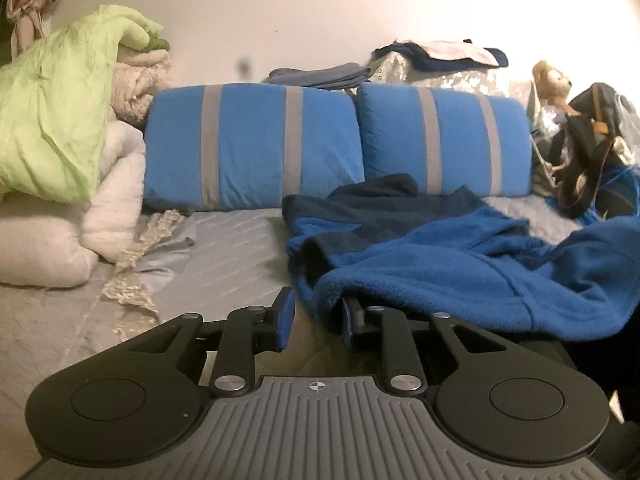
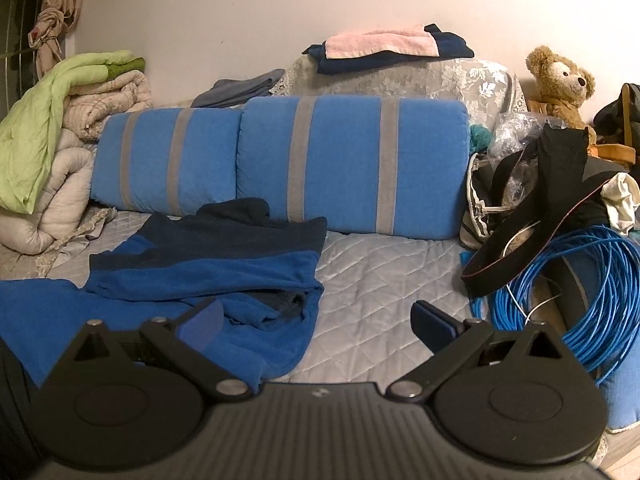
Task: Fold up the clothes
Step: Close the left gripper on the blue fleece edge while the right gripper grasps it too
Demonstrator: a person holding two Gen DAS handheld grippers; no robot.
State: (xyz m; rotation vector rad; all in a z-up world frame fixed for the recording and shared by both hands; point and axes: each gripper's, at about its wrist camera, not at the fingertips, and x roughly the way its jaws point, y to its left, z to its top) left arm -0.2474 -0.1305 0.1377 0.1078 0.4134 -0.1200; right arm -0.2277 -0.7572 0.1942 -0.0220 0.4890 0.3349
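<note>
Left tongs: left gripper (image 1: 318, 320) sits low at the near edge of the bed with a moderate gap between its fingers; the fleece hem drapes over the right finger, and I cannot tell whether any cloth is actually pinched
Right tongs: right gripper (image 2: 316, 326) spread wide, holding nothing – its left finger hovers over the fleece, the right one over bare quilt
Garment: blue fleece (image 2: 208, 268) with a dark navy part lies rumpled on the grey quilted bedspread (image 2: 380, 276), in front of the striped blue pillows (image 2: 352, 164)
Done so far: little that shows – the fleece is bunched and creased, not flat, with no clean fold visible
Already folded: a pink and navy stack (image 2: 384, 46) rests on the covered shelf behind the pillows
Left to do: spread the fleece flat, fold it – then likely add it to a stack
Clutter: coil of blue cable (image 2: 560, 300) close to the right side of the working area
</note>
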